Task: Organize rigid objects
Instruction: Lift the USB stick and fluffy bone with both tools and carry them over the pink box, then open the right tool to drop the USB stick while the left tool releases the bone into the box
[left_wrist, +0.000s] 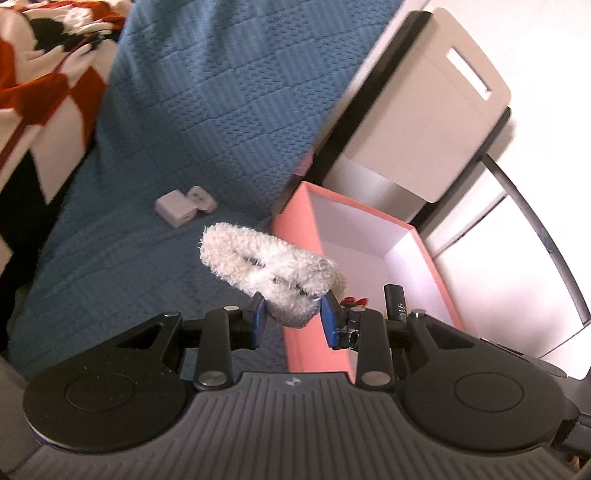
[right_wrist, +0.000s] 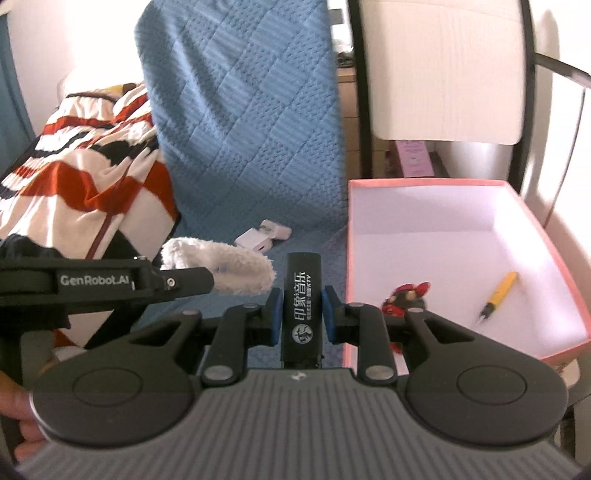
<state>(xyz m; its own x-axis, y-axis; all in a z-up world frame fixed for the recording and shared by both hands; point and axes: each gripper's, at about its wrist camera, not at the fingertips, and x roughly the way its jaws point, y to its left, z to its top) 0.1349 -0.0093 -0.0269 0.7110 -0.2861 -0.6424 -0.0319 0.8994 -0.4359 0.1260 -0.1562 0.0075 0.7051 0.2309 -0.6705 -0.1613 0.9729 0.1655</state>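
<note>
Blue quilted cover (right_wrist: 243, 122) fills most of both views, laid over what looks like a bed; its far end runs out of frame. Beside it a red, white and black patterned blanket (right_wrist: 85, 173), bunched, cut off at the frame edge. A white chair (right_wrist: 443, 70) with a dark frame stands behind the box; only part of it shows. Bright white wall beyond, washed out.

Pink box (right_wrist: 532, 206), open, white inside, sits at the edge of the blue cover. In it: a yellow pen (right_wrist: 498, 291) and a small red and black figure (right_wrist: 404, 295), the figure partly hidden behind the gripper's arm and too blurred to identify.

Left gripper (left_wrist: 293, 317) clamped on a fluffy white item (left_wrist: 266, 266) with dark markings, held up over the cover, just beside the box's near wall. What the item is cannot be told.

Right gripper (right_wrist: 302, 314) clamped on a black bar-shaped device (right_wrist: 302, 295) with white printed characters, upright between the blue pads; its lower end is hidden behind the gripper body.

Two small white chargers (left_wrist: 184, 206) lie touching on the cover, well clear of both grippers.
</note>
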